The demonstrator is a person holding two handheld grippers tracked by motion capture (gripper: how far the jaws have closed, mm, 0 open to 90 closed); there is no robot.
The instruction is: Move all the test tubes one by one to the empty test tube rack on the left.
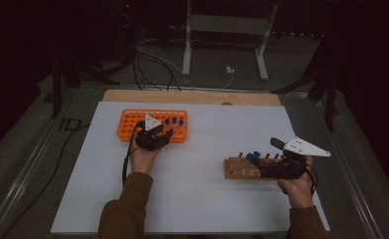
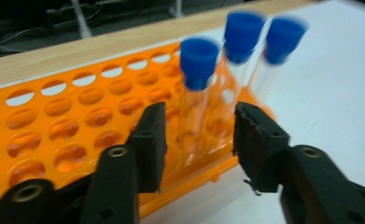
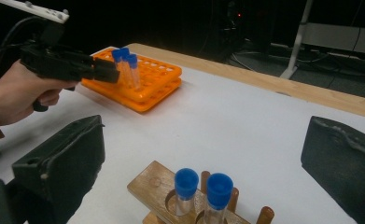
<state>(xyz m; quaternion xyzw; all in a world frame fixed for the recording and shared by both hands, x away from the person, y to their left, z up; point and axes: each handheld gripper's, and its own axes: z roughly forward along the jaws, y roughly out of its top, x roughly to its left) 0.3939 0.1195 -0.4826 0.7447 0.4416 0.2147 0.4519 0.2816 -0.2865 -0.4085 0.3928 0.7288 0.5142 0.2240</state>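
The fingers [image 2: 152,140] of the left gripper [image 2: 196,144] are spread with a thin, light, slippery glass tube [image 2: 196,102] between them, untouched in the orange rack [image 2: 77,135], best pinched softly below its blue cap [image 2: 199,60].

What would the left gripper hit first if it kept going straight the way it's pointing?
Most likely the nearest blue-capped tube standing in the orange rack. The left gripper has its jaws open on either side of that tube, apparently not pressing it. Two more tubes stand behind.
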